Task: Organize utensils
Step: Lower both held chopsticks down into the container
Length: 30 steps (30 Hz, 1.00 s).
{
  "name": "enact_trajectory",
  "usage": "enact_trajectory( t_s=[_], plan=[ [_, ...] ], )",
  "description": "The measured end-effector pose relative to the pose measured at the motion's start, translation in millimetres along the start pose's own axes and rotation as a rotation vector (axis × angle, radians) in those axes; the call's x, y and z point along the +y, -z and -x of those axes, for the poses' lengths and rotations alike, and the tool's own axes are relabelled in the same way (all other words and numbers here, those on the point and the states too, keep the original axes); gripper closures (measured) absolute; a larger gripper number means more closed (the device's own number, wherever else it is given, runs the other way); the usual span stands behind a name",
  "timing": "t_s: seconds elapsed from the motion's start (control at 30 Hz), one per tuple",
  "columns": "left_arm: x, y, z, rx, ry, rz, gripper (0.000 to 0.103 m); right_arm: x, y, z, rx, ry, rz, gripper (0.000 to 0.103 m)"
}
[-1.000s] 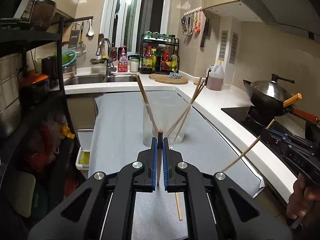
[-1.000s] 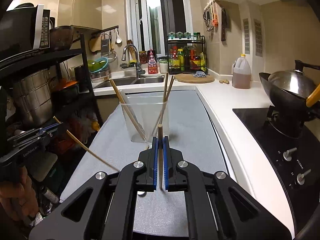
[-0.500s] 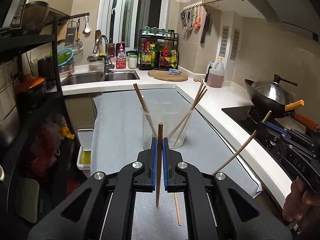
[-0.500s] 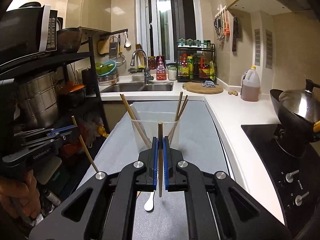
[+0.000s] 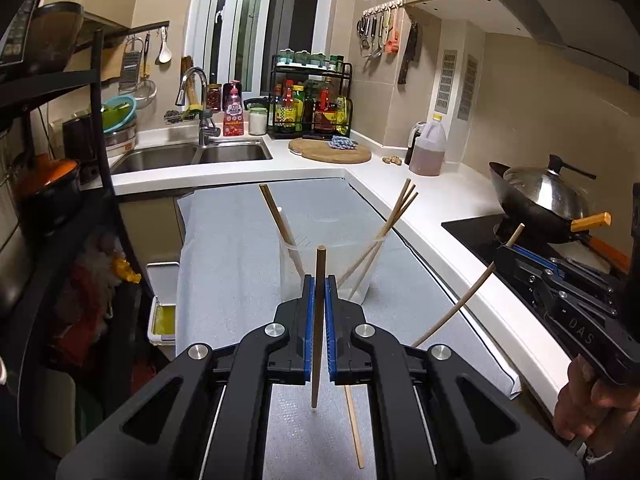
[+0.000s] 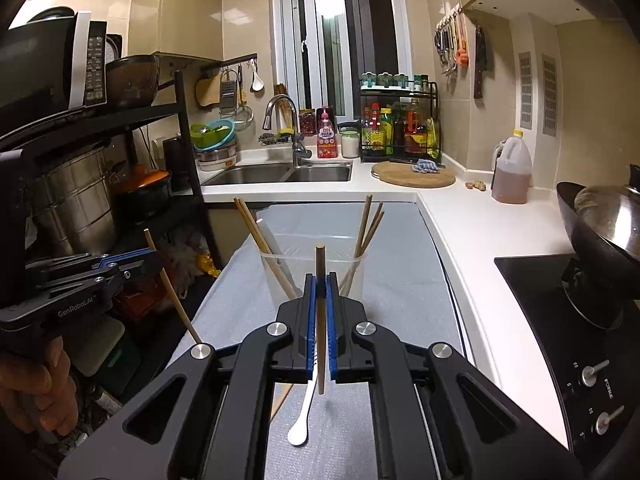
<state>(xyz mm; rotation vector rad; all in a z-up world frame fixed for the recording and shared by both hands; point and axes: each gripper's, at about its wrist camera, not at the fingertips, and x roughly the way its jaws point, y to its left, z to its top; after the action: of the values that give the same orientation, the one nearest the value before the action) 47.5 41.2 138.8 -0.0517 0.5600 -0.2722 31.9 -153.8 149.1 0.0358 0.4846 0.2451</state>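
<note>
Both claws clamped: left claw (image 5: 318, 280) and right claw (image 6: 320, 280) each on a chopstick (image 5: 319, 320). Tilt tips down (avoid rim) into cup (image 5: 320, 276).

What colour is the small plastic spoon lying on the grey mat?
White; the small plastic spoon shows best in the right wrist view.

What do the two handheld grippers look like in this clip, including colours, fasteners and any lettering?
Both are matte black with angular linkage arms, triangular cut-outs and round silver pivot bolts; the finger pads are ribbed blue. The left gripper reads "GenRobot.AI" on its side in the right wrist view. The right gripper shows "DAS" lettering in the left wrist view. No cables show, and sleeves cannot be made out.
</note>
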Motion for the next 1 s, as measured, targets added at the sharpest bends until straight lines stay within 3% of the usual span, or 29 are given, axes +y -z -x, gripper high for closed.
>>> enact_trajectory(
  t_s=[0.3, 0.6, 0.7, 0.93, 1.0],
  plan=[
    [8, -51, -4, -0.042, 0.026, 0.006, 0.098, -1, -56, -10, -0.076, -0.038, -0.003, 0.098],
    [3, -118, -11, -0.145, 0.044, -0.008, 0.098, -6, -118, -25, -0.187, -0.040, -0.014, 0.098],
    [-1, -129, -19, -0.176, 0.057, -0.003, 0.098, -8, -121, -38, -0.186, -0.028, -0.009, 0.098],
    [-15, -136, -47, -0.239, -0.010, -0.073, 0.098, -17, -109, -76, -0.138, -0.046, -0.013, 0.098],
    [-17, -138, -52, -0.254, 0.004, -0.080, 0.098, -20, -104, -86, -0.117, -0.049, -0.017, 0.098]
  ],
)
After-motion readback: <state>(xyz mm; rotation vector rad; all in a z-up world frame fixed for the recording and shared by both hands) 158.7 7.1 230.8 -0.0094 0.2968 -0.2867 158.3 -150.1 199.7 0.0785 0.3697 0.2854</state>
